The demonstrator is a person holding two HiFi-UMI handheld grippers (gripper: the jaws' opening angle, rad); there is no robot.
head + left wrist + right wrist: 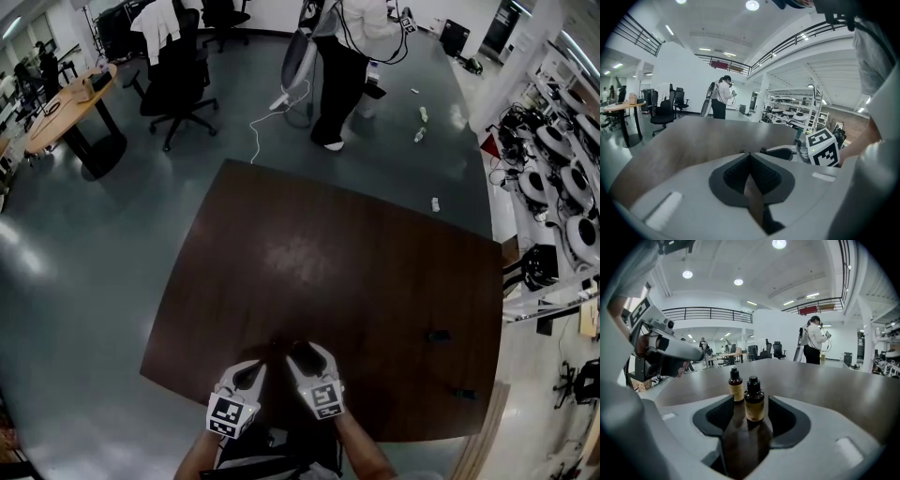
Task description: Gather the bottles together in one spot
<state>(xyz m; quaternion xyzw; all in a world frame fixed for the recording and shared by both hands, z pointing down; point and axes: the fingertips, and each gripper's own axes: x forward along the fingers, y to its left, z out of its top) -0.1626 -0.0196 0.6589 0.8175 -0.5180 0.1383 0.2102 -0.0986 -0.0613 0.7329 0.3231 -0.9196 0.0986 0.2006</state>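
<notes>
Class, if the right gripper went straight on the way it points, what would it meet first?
Most likely the nearer brown bottle, upright between its open jaws; the second bottle stands just behind it.

1. The paper label on the nearer small amber glass bottle with a black cap (754,401) carries print too small to read. The same goes for the matching amber bottle behind it (736,386).
2. On the dark brown wooden table (309,253), two small dark objects (438,335) (463,394) are too small to identify.
3. The small white scraps on the grey floor (435,203) cannot be made out either.
4. The standing person in a white top and black trousers (339,75) is cut off above the chest by the head view's top edge.
5. The wearer's bare forearm (361,445) runs out of the bottom edge.
</notes>
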